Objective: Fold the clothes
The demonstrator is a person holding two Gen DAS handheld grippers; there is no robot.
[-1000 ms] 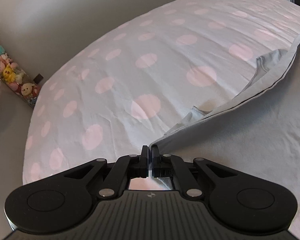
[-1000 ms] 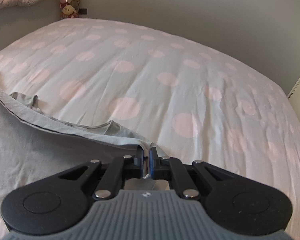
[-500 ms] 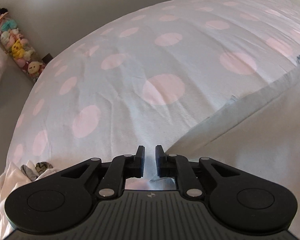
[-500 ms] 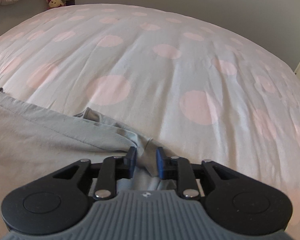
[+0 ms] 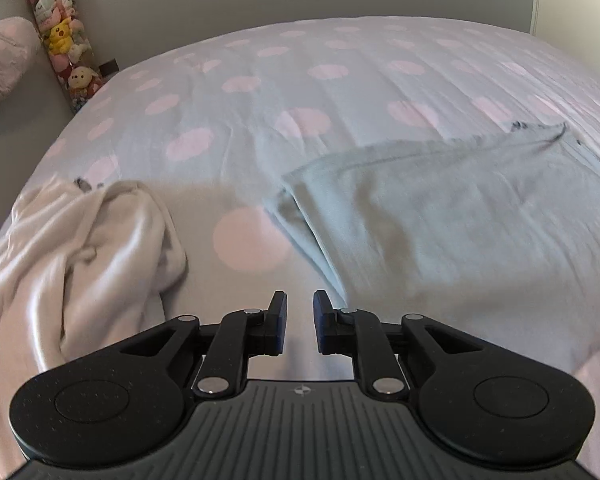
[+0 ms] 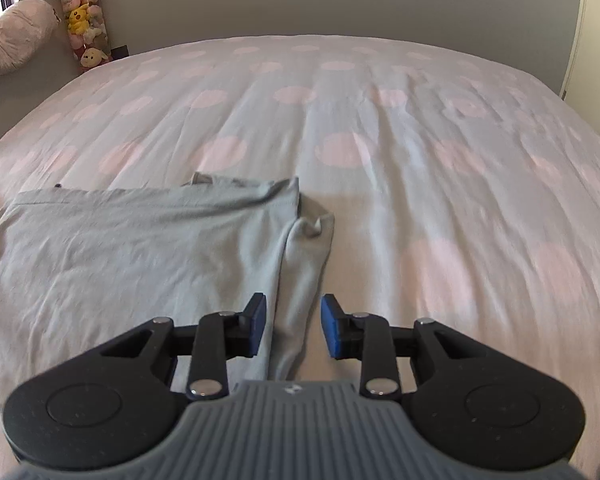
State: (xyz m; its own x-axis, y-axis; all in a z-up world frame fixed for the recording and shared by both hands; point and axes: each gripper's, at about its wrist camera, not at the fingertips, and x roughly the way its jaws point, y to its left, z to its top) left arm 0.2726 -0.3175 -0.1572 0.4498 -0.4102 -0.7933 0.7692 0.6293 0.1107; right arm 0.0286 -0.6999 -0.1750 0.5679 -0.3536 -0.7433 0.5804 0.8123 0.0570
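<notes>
Bed (image 5: 340, 80), covered by a pale sheet with pink dots, fills both views. Grey garment (image 5: 460, 232): lies flat on the bed, folded over, its left edge doubled into a narrow ridge; in the right wrist view the same garment (image 6: 140, 248) spreads to the left, with a narrow fold running toward the near edge. White garment (image 5: 80, 248): crumpled heap at near left, apart from the grey one, with bare sheet between them. Left tongs (image 5: 300, 320): jaws opening, nothing between them, only sheet beneath, just left of the grey garment's near corner. Right tongs (image 6: 292, 326): released, jaws parted above the narrow fold, pads not pressing on it. Far left corner: tall column of plush toys (image 5: 64, 40) against the wall, and a pink cushion (image 6: 12, 40) beside it.
</notes>
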